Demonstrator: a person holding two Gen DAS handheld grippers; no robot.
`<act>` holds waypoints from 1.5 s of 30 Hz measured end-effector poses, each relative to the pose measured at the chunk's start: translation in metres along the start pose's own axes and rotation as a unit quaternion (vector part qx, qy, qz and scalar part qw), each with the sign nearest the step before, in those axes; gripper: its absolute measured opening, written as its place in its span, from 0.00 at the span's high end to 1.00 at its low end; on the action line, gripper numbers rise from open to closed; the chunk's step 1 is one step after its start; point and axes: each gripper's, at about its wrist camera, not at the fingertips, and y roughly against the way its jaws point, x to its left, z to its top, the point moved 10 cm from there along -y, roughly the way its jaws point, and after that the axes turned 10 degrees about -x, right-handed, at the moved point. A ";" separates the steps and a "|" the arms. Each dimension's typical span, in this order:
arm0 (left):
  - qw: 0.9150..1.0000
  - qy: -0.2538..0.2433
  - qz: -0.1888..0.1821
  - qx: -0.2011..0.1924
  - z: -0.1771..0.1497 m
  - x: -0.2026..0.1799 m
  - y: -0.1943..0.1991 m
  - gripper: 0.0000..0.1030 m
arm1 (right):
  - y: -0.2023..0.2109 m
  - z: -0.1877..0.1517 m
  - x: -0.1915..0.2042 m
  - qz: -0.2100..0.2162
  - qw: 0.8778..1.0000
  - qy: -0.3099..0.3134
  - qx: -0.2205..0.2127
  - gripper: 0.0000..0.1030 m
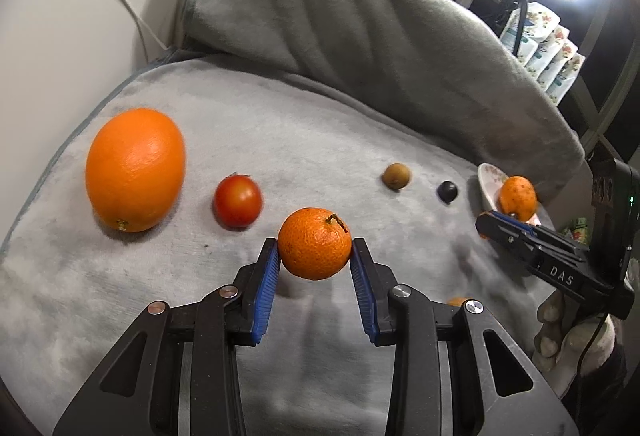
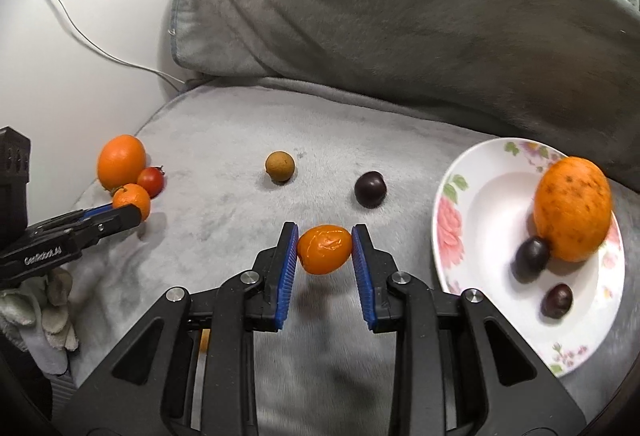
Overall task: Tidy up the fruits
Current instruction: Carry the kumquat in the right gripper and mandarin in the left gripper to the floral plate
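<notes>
Two grips | left gripper (image 1: 315, 254) clamps tangerine (image 1: 315, 243), raised over blanket (image 1: 320, 139) | right gripper (image 2: 325, 251) clamps kumquat (image 2: 324, 250), long axis across jaws | plate (image 2: 476, 195) lies to kumquat's right, nearer right gripper.

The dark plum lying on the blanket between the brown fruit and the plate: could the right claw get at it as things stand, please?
Probably not yet: the right claw is shut on a small orange fruit. The dark plum lies just ahead on the blanket, with nothing between them.
</notes>
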 end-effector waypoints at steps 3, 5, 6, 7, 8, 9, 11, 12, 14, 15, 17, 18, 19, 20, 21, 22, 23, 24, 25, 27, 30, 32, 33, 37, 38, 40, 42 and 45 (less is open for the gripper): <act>1.000 -0.004 -0.012 -0.004 0.004 -0.011 0.003 0.67 | 0.013 -0.002 -0.006 -0.007 1.000 -0.002 -0.007 0.72; 1.000 -0.008 -0.018 -0.007 0.005 -0.018 0.005 0.67 | 0.022 -0.004 -0.012 -0.010 1.000 -0.009 -0.012 0.72; 1.000 -0.009 -0.022 -0.008 0.007 -0.020 0.006 0.67 | 0.027 -0.004 -0.015 -0.012 1.000 -0.013 -0.015 0.72; 1.000 -0.010 -0.025 -0.010 0.008 -0.023 0.007 0.67 | 0.033 -0.004 -0.019 -0.015 1.000 -0.017 -0.019 0.72; 0.999 -0.011 -0.028 -0.011 0.009 -0.027 0.008 0.67 | 0.038 -0.003 -0.023 -0.018 0.999 -0.020 -0.022 0.72; 0.999 -0.012 -0.032 -0.012 0.010 -0.030 0.008 0.67 | 0.043 -0.002 -0.026 -0.020 0.999 -0.024 -0.026 0.72; 0.999 -0.015 -0.039 -0.014 0.013 -0.037 0.009 0.67 | 0.053 0.000 -0.033 -0.026 0.999 -0.030 -0.034 0.72; 0.999 -0.017 -0.042 -0.015 0.013 -0.040 0.009 0.67 | 0.060 0.002 -0.038 -0.030 0.998 -0.034 -0.039 0.72; 0.998 -0.020 -0.048 -0.016 0.014 -0.048 0.009 0.67 | 0.070 0.003 -0.044 -0.036 0.997 -0.040 -0.048 0.72; 0.998 -0.022 -0.052 -0.017 0.015 -0.052 0.008 0.67 | 0.075 0.003 -0.049 -0.039 0.997 -0.045 -0.052 0.72; 0.998 -0.026 -0.058 -0.016 0.016 -0.059 0.007 0.67 | 0.080 0.004 -0.054 -0.044 0.996 -0.052 -0.057 0.72; 0.998 -0.029 -0.062 -0.016 0.016 -0.063 0.006 0.67 | 0.085 0.003 -0.057 -0.046 0.996 -0.056 -0.060 0.72; 0.997 -0.030 -0.065 -0.015 0.017 -0.066 0.006 0.67 | 0.089 0.003 -0.061 -0.050 0.995 -0.060 -0.063 0.72; 0.997 -0.032 -0.068 -0.015 0.017 -0.071 0.004 0.67 | 0.091 0.003 -0.064 -0.053 0.994 -0.063 -0.065 0.72; 0.997 -0.034 -0.071 -0.015 0.017 -0.075 0.004 0.67 | 0.094 0.003 -0.068 -0.057 0.994 -0.065 -0.067 0.72; 0.996 -0.037 -0.075 -0.014 0.017 -0.080 0.002 0.67 | 0.098 0.003 -0.071 -0.061 0.993 -0.068 -0.069 0.72; 0.996 -0.039 -0.078 -0.014 0.018 -0.084 0.000 0.67 | 0.100 0.002 -0.075 -0.064 0.993 -0.070 -0.070 0.72; 0.996 -0.041 -0.082 -0.014 0.018 -0.089 -0.001 0.67 | 0.103 0.001 -0.078 -0.066 0.993 -0.071 -0.071 0.72; 0.995 -0.044 -0.086 -0.013 0.019 -0.094 -0.003 0.67 | 0.106 0.001 -0.081 -0.070 0.992 -0.073 -0.072 0.72; 0.994 -0.049 -0.092 -0.011 0.019 -0.102 -0.006 0.67 | 0.110 -0.001 -0.087 -0.076 0.992 -0.076 -0.074 0.72; 0.993 -0.055 -0.101 -0.008 0.018 -0.113 -0.010 0.67 | 0.114 -0.003 -0.095 -0.082 0.990 -0.082 -0.076 0.72; 0.993 -0.058 -0.107 -0.005 0.018 -0.120 -0.014 0.67 | 0.116 -0.004 -0.099 -0.085 0.990 -0.085 -0.076 0.72; 0.992 -0.060 -0.110 -0.003 0.017 -0.123 -0.016 0.67 | 0.117 -0.005 -0.100 -0.086 0.990 -0.086 -0.077 0.72; 0.990 -0.067 -0.121 0.001 0.017 -0.137 -0.022 0.67 | 0.119 -0.006 -0.108 -0.092 0.989 -0.091 -0.077 0.72; 0.990 -0.069 -0.123 0.002 0.017 -0.141 -0.024 0.67 | 0.119 -0.006 -0.109 -0.093 0.988 -0.092 -0.078 0.72; 0.989 -0.072 -0.127 0.004 0.018 -0.146 -0.027 0.67 | 0.120 -0.007 -0.113 -0.095 0.988 -0.094 -0.077 0.72; 0.989 -0.075 -0.130 0.007 0.017 -0.152 -0.031 0.67 | 0.120 -0.008 -0.116 -0.097 0.988 -0.095 -0.077 0.72; 0.988 -0.080 -0.135 0.011 0.016 -0.160 -0.036 0.67 | 0.121 -0.011 -0.121 -0.100 0.987 -0.100 -0.076 0.72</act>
